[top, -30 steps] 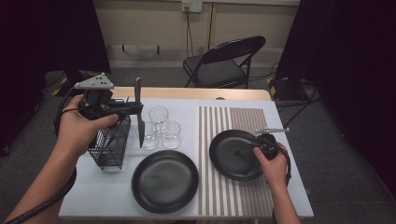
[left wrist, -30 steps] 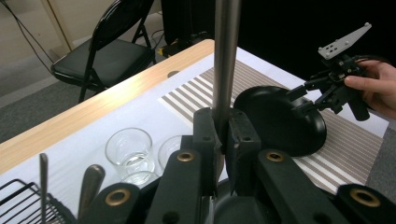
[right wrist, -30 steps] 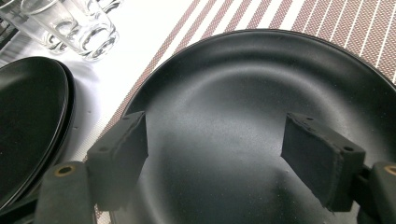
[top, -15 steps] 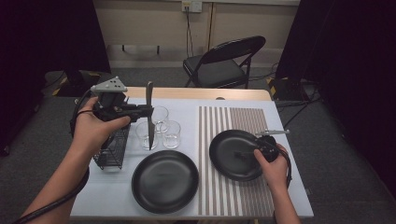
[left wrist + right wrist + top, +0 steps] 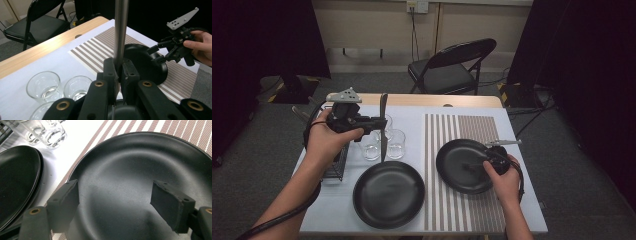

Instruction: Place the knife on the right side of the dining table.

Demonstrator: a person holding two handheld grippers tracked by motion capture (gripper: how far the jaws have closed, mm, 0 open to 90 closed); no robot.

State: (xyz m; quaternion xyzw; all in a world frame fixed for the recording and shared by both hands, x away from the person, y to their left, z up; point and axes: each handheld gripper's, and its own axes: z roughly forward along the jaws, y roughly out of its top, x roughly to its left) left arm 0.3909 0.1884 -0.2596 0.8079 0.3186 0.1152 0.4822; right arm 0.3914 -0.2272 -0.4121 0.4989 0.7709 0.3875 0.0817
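Note:
A long metal knife (image 5: 383,127) stands upright in my left gripper (image 5: 378,121), which is shut on its middle, above the glasses and the near black plate (image 5: 388,194). In the left gripper view the steel shaft (image 5: 120,32) rises from between the closed jaws. My right gripper (image 5: 472,166) hovers low over a second black plate (image 5: 459,150) on the striped mat. Its pads (image 5: 63,200) stand wide apart with nothing between them, and the plate's surface (image 5: 130,165) lies beneath. The left gripper view also shows the right gripper (image 5: 156,53) open.
Three clear glasses (image 5: 384,142) stand together behind the near plate. A black wire basket (image 5: 337,162) sits at the table's left edge under my left hand. A striped placemat (image 5: 462,125) covers the right half. A folding chair (image 5: 452,70) stands beyond the table.
My left hand has carried the knife to the right and lower, from above the wire basket to over the glasses. The right hand has stayed put.

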